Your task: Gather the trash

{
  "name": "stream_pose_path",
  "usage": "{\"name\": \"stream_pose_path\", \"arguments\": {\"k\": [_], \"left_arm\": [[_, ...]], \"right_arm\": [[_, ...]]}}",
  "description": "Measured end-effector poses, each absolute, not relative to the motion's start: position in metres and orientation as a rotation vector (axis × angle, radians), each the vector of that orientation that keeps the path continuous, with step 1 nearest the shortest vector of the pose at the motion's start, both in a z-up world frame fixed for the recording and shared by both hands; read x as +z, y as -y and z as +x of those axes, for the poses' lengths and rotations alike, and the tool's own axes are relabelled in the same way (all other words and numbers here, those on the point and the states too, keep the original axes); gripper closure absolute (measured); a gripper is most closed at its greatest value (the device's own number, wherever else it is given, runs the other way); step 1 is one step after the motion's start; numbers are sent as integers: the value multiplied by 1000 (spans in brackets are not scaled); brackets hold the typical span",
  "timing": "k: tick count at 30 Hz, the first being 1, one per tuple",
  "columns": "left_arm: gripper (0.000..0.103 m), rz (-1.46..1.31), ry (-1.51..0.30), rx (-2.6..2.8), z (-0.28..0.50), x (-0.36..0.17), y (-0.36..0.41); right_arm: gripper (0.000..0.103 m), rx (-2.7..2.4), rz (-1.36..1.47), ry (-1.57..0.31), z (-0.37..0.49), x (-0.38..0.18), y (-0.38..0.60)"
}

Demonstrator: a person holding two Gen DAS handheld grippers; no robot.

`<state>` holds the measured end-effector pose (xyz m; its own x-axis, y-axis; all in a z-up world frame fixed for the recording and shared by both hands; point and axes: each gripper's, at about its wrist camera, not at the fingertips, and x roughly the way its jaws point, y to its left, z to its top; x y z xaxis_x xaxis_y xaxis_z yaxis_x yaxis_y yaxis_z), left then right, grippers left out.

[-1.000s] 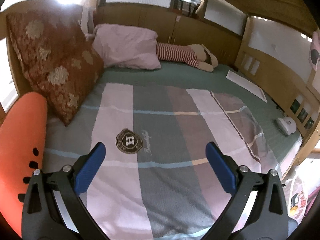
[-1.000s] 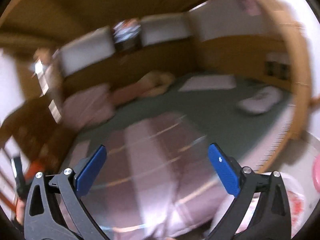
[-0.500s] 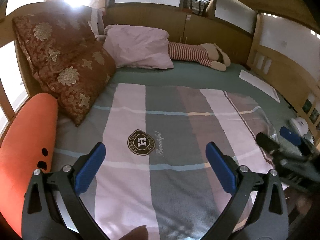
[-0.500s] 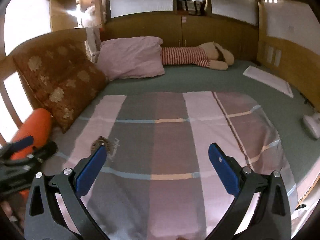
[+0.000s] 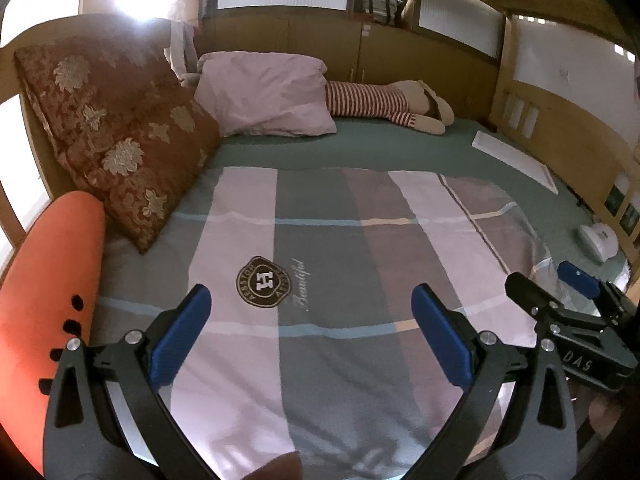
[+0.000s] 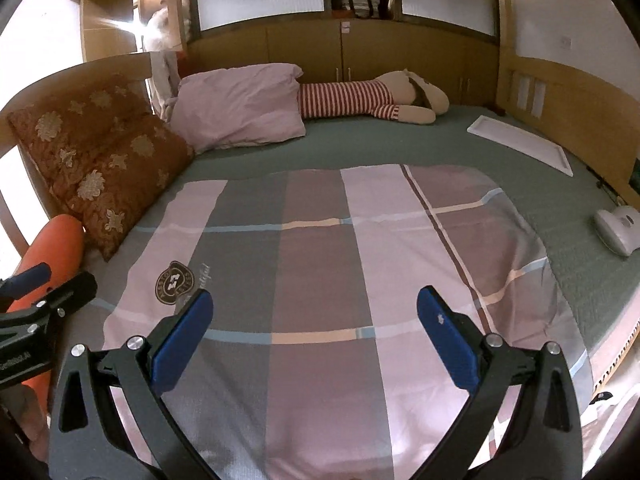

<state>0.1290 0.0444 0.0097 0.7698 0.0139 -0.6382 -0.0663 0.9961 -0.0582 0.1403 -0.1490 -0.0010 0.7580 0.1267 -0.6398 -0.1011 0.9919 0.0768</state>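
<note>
No obvious trash on bed that I can pick out. My left gripper (image 5: 306, 334) hangs over near end of plaid blanket (image 5: 340, 280), jaws wide, nothing between them, round crest logo (image 5: 264, 282) just ahead. My right gripper (image 6: 314, 332) likewise wide, holding nothing, over same blanket. Beyond blanket, green sheet (image 6: 400, 148). White flat panel (image 6: 520, 144) lies on sheet toward right wall; white device (image 6: 618, 230) near right edge. At head: pink pillow (image 6: 240, 108), brocade cushion (image 6: 96, 160), striped plush toy (image 6: 372, 100). Orange chair back (image 5: 48, 304) at left.
</note>
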Motion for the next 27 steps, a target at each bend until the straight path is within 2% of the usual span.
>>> {"name": "stream_pose_path", "arguments": {"k": [7, 27], "left_arm": [[3, 4, -678, 114, 128, 8, -34], [3, -24, -685, 108, 127, 8, -35]], "right_arm": [[3, 130, 24, -693, 139, 0, 145], [3, 135, 5, -687, 137, 1, 145]]}}
